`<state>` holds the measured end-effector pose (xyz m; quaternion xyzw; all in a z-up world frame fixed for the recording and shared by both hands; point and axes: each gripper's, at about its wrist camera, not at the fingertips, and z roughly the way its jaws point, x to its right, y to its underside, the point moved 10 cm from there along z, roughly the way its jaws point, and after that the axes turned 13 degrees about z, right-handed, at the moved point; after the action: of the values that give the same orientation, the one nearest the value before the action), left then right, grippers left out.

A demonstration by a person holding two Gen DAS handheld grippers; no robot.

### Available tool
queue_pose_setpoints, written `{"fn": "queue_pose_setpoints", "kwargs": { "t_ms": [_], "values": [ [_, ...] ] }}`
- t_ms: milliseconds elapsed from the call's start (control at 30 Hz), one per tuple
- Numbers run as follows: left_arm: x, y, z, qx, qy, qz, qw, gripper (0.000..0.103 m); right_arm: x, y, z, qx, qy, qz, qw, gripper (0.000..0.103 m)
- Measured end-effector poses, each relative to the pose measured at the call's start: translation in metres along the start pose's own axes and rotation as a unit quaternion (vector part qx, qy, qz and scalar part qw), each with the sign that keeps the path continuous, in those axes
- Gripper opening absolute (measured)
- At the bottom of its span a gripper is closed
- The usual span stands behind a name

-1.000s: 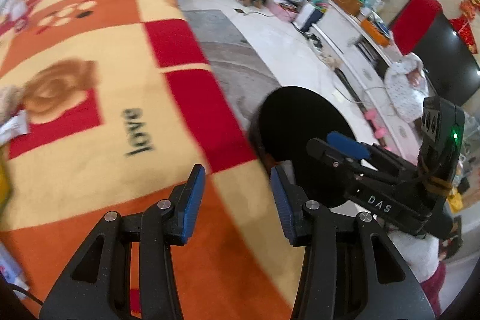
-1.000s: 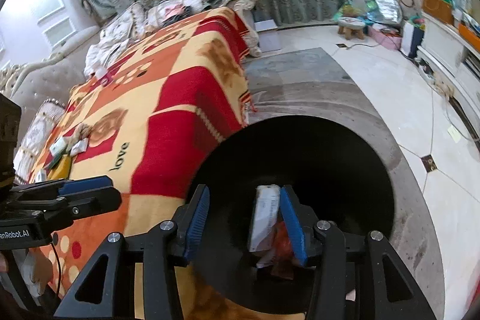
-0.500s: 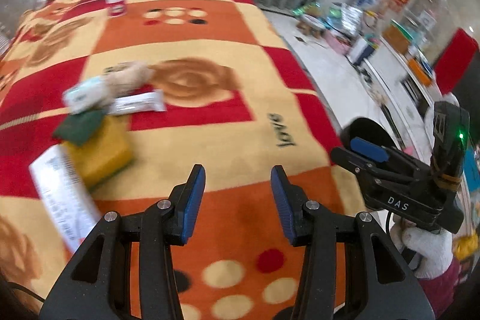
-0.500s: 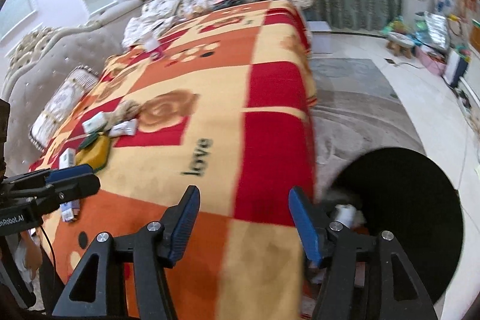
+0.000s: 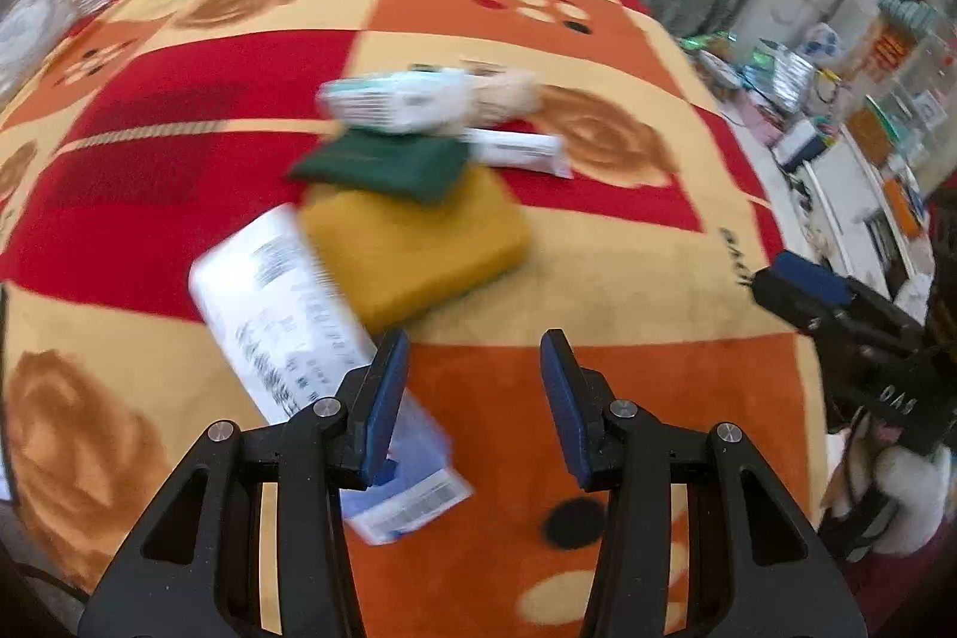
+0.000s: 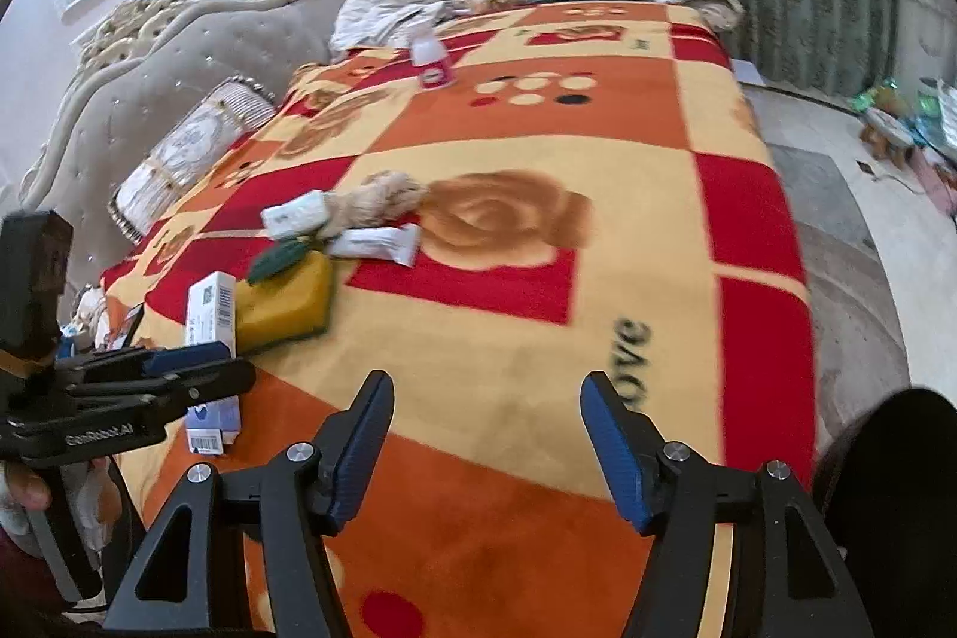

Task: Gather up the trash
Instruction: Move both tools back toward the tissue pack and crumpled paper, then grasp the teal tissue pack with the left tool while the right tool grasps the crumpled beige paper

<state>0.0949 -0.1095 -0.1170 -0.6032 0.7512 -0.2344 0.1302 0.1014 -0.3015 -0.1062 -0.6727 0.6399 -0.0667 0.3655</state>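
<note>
Several litter pieces cluster around a mustard-yellow sponge block [image 5: 413, 243] on the patterned fleece blanket [image 5: 598, 291]. White printed carton [image 5: 281, 315] touches the sponge's near-left side; probably light, stiff, best pinched across its narrow faces. Left gripper [image 5: 472, 393] parted, empty. Right gripper [image 6: 487, 443] opening, nothing between.

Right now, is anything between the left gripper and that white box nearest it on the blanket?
Nothing visible. The left gripper is empty, and the white box lies just beside its left finger; the yellow sponge sits beyond.
</note>
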Motion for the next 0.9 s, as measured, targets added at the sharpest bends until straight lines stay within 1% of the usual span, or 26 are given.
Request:
{"fn": "queue_pose_setpoints", "kwargs": {
  "t_ms": [133,233,400,567,667,700,733,800,833,867,900],
  "values": [
    [-0.042,0.004,-0.008,0.001,-0.025,-0.024,0.9994,0.044,-0.023,-0.01,0.014,-0.006,-0.015,-0.011,1.0,0.067],
    [-0.063,0.0,-0.015,0.009,-0.03,-0.039,0.9987,0.044,-0.042,-0.022,0.031,-0.014,-0.025,-0.022,0.999,0.068],
    [-0.078,-0.019,-0.018,0.018,-0.011,-0.052,0.9984,0.044,-0.072,-0.047,0.073,-0.033,-0.045,-0.026,0.998,0.068],
    [-0.084,-0.04,-0.015,0.025,0.002,-0.056,0.9981,0.044,-0.086,-0.072,0.117,-0.046,-0.049,-0.011,0.998,0.068],
    [-0.088,-0.051,-0.011,0.026,0.009,-0.059,0.9979,0.044,-0.09,-0.084,0.136,-0.049,-0.053,0.001,0.997,0.068],
    [-0.088,-0.054,-0.01,0.026,0.01,-0.06,0.9978,0.044,-0.092,-0.087,0.141,-0.051,-0.058,0.005,0.997,0.063],
    [-0.09,-0.059,-0.008,0.027,0.013,-0.063,0.9975,0.044,-0.094,-0.088,0.148,-0.058,-0.066,0.01,0.996,0.053],
    [-0.091,-0.065,-0.003,0.026,0.018,-0.068,0.9972,0.045,-0.097,-0.088,0.156,-0.067,-0.07,0.012,0.995,0.044],
    [-0.091,-0.068,0.0,0.024,0.021,-0.071,0.997,0.045,-0.098,-0.087,0.16,-0.068,-0.067,0.006,0.995,0.035],
    [-0.091,-0.072,0.004,0.023,0.026,-0.076,0.9965,0.048,-0.098,-0.086,0.16,-0.068,-0.067,0.003,0.995,0.031],
    [-0.092,-0.074,0.008,0.022,0.03,-0.082,0.9959,0.049,-0.097,-0.086,0.159,-0.066,-0.071,0.002,0.995,0.03]
  ]
}}
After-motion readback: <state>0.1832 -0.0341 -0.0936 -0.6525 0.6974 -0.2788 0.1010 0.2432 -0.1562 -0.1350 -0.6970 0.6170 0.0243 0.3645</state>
